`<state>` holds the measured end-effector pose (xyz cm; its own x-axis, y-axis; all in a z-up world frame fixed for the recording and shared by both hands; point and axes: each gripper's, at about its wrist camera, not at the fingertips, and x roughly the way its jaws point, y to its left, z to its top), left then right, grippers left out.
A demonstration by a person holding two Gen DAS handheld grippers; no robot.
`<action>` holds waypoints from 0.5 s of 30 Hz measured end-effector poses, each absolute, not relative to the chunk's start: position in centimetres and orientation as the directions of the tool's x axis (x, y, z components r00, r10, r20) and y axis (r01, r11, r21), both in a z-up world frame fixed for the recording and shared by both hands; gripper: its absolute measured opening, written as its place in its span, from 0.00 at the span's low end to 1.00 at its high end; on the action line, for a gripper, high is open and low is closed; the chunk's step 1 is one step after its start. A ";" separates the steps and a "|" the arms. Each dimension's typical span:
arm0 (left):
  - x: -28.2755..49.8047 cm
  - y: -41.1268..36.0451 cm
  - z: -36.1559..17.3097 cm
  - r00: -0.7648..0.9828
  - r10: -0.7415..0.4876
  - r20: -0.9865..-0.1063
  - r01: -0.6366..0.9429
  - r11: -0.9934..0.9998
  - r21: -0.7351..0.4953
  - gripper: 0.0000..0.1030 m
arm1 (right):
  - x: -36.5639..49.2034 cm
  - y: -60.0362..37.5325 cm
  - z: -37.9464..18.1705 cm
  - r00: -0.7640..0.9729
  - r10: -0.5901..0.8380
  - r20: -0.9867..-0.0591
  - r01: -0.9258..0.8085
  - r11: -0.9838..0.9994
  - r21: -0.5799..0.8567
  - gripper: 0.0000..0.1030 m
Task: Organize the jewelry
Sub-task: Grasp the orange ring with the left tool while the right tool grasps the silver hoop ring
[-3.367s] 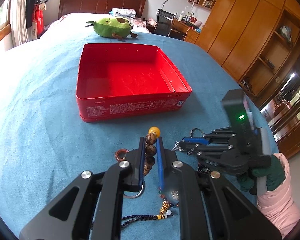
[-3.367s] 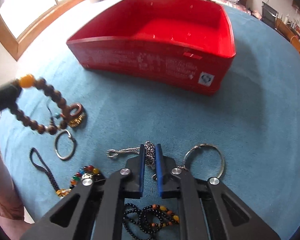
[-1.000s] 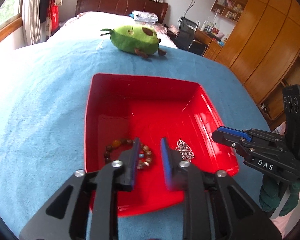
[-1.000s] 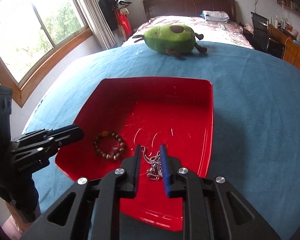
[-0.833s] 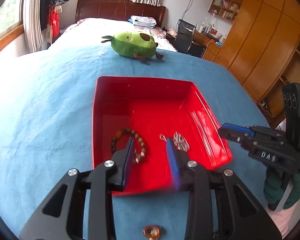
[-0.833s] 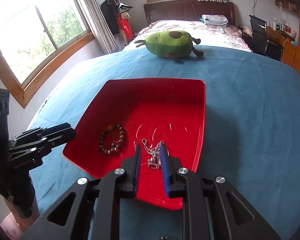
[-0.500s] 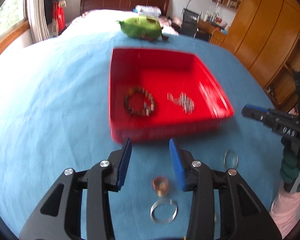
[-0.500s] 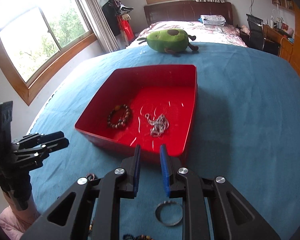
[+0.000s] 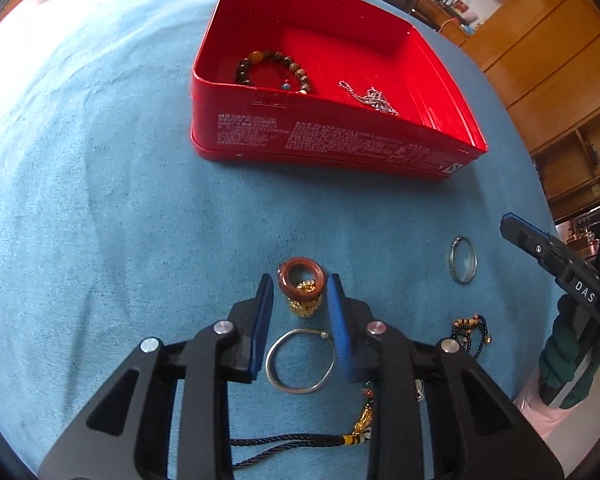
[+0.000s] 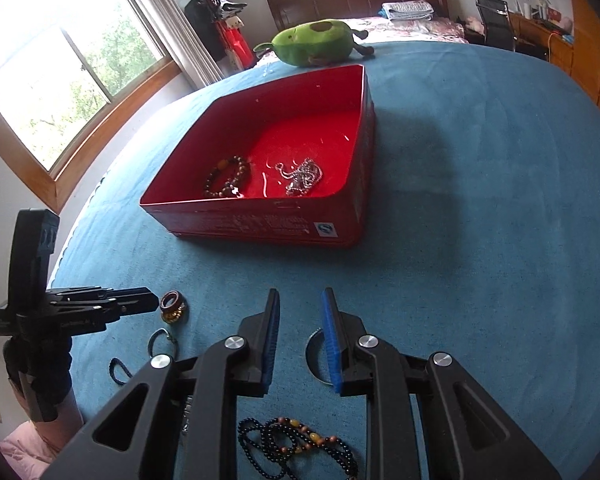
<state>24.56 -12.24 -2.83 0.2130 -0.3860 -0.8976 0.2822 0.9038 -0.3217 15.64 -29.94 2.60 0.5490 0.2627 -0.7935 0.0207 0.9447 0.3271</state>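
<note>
The left gripper stands with its jaws spread wide and grips nothing; its blue pads flank a brown ring that lies on a small gold beaded piece on the blue cloth. Whether the pads touch the ring cannot be told. A plain silver bangle lies on the cloth between the two fingers, nearer the camera. A smaller silver ring lies well apart to the right, and a string of dark and orange beads lies below it. A dark cord with a gold charm runs across the bottom of the left wrist view. The right gripper also stands with jaws wide apart and empty, above bare cloth; a silver bangle shows partly behind its right finger, and a tangle of black and amber beads lies beneath the gripper body. The red tin sits on the cloth beyond both grippers. Inside it lie a brown bead bracelet on the left and a silver chain just beside it on the right, apart from each other. A green avocado plush rests beyond the far wall of the tin. In the right wrist view, the left gripper's fingertips sit just beside the brown ring.
</note>
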 end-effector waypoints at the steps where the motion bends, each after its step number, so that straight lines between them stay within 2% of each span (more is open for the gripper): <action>1: 24.6 -12.2 -2.9 0.212 -0.383 -0.899 0.278 0.906 -0.320 0.25 | 15.7 -30.0 2.5 0.549 0.262 -0.794 0.022 0.945 0.327 0.21; 15: 25.9 -12.6 -5.3 0.135 -0.434 -0.891 0.251 0.884 -0.394 0.23 | 16.0 -30.4 1.4 0.536 0.257 -0.804 0.040 0.944 0.329 0.21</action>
<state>25.94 -12.59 -5.25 0.1346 -0.4345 -0.8906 0.2507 0.8845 -0.3936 16.02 -30.37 1.41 0.5361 0.2572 -0.8040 0.0402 0.9436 0.3287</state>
